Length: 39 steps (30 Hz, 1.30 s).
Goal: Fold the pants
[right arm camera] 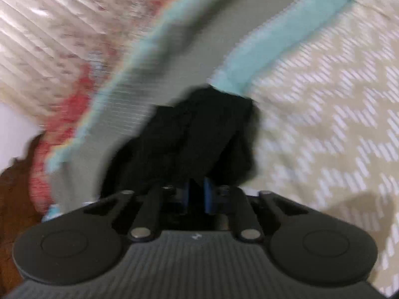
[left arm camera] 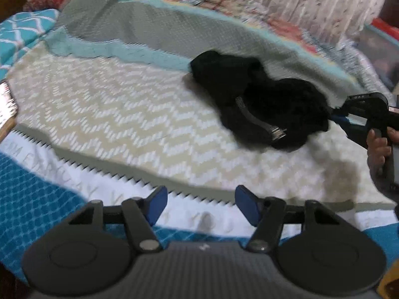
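Your black pants (left arm camera: 259, 102) lie bunched on the bed (left arm camera: 124, 124), long axis running 10 to 4 o'clock. Your right hand-held gripper (right arm camera: 197, 194) is clamped on their edge; your left hand-held gripper (left arm camera: 201, 205) is open, empty. Only the left view shows the metal spring (left arm camera: 259, 117) on them.

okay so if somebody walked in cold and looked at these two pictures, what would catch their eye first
A crumpled heap of black pants lies in the middle of a beige chevron blanket, with a silvery coiled piece on top. The right gripper has its blue pads pinched on the heap's near edge. The left gripper hangs open over the blanket's near edge, holding nothing.
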{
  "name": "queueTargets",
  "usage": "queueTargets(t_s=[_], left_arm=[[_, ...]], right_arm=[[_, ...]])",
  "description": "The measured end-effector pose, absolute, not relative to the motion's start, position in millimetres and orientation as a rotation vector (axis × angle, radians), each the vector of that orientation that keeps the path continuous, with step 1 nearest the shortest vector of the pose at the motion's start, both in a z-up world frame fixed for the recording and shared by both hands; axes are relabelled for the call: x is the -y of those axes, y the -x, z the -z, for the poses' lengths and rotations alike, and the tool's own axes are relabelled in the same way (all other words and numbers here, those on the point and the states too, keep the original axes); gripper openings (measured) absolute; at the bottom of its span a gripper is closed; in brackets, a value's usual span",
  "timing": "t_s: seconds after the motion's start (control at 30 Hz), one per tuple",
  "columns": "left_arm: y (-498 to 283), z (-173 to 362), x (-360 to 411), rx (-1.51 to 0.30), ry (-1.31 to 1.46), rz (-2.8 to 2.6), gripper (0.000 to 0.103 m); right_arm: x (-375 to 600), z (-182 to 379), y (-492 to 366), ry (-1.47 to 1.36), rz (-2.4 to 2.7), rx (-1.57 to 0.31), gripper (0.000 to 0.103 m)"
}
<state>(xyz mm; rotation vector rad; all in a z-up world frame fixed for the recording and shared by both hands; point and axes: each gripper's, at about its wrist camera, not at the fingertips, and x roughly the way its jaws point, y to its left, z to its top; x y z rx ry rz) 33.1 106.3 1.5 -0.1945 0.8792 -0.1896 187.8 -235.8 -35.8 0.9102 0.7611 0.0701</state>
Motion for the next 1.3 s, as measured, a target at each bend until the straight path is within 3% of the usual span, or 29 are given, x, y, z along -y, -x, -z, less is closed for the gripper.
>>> queueTargets(t_s=[0.2,0.5,0.53,0.57,0.6,0.63,0.67,0.73,0.97,1.17,1.3], left_arm=[[-44,-29,-103,-0.813,0.395,0.373,0.075],[-40,-6,-77,-0.902,0.488,0.514,0.088],[-41,-1,-75,-0.921,0.504,0.521,0.086],[-39,1,-73,-0.933,0.516,0.524,0.078],[-37,5,-73,-0.946,0.526,0.532,0.064],[-36,6,-73,-0.951,0.548,0.550,0.058],[-35,8,-77,-0.949,0.585,0.576,0.037],[-34,6,-81,-0.940,0.586,0.555,0.025],[-28,-12,-127,-0.825,0.549,0.369,0.020],[-9,-71,-240,-0.609,0.518,0.032,0.019],[-18,-76,-263,-0.652,0.434,-0.233,0.031]], right_arm=[[203,-35,-102,-0.789,-0.463,-0.673,0.008],[156,-10,2,-0.769,-0.665,-0.856,0.008],[159,-7,-3,-0.803,-0.685,-0.873,0.008],[167,-5,-1,-0.834,-0.703,-0.874,0.008],[166,-7,-1,-0.841,-0.714,-0.868,0.008],[166,-9,1,-0.833,-0.721,-0.859,0.006],[166,-13,1,-0.824,-0.734,-0.856,0.006],[166,-14,-2,-0.815,-0.759,-0.856,0.003],[182,-14,0,-0.750,-0.671,-0.787,0.008],[229,5,-10,-0.745,-0.449,-0.793,0.008],[236,21,-23,-0.762,-0.393,-0.808,0.008]])
